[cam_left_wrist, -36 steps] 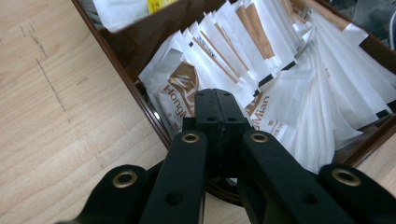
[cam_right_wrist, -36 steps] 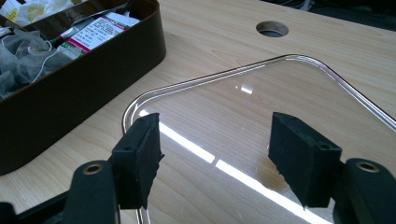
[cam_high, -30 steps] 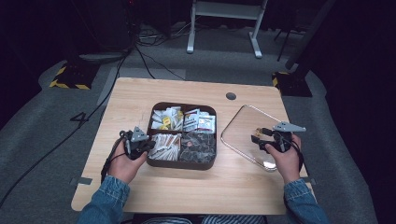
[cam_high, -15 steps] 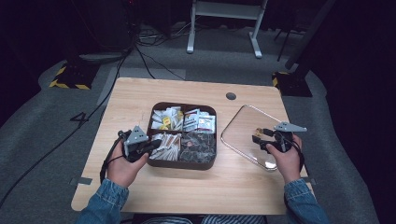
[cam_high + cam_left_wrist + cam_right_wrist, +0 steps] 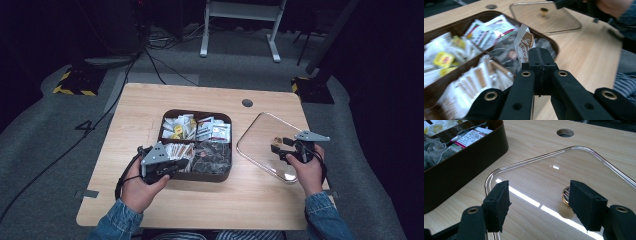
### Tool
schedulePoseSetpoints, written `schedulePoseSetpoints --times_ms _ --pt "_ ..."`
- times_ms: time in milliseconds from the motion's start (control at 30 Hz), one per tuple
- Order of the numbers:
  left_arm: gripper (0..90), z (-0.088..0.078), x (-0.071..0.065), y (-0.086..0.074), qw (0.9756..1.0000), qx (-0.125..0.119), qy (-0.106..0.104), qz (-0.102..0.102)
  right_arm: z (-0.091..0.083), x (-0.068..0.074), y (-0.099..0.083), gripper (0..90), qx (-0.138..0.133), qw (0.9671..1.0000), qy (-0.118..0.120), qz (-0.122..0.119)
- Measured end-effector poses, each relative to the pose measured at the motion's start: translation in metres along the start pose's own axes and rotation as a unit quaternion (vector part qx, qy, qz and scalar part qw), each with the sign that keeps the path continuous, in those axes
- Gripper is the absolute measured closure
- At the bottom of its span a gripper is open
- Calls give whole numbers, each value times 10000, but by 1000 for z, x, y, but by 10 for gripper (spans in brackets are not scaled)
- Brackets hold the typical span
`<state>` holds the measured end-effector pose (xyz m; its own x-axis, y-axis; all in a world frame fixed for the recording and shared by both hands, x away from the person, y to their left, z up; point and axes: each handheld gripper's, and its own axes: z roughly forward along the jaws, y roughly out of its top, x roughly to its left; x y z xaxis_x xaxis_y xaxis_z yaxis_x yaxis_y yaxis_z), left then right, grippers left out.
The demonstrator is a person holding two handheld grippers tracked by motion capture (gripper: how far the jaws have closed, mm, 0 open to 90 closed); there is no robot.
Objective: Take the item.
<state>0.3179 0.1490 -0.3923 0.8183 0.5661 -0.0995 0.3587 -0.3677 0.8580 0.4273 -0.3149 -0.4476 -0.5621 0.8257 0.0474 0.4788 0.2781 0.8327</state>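
Above the brown four-compartment box, the left tool pinches one white-and-brown sachet, lettering partly readable as "Hong", lifted over the dark-packet compartment. Yellow-tagged tea bags fill another compartment. Right tool stands spread, nothing between its jaws, over one clear lid lying flat on the desk, near its right edge.

Dark brown box; white-brown sachet with brown lettering; yellow packets; light wood-grain table; black claw.
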Motion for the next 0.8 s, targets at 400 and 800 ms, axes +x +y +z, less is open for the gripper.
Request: schedulePoseSetpoints --times_ms 400,800 --pt "900 20 -24 -4 9971 18 -722 240 0 -1 0 341 7 10000 -1 -6" --pt "900 48 -40 -20 9934 311 -1072 281 1 -2 -1 336 38 10000 19 13"
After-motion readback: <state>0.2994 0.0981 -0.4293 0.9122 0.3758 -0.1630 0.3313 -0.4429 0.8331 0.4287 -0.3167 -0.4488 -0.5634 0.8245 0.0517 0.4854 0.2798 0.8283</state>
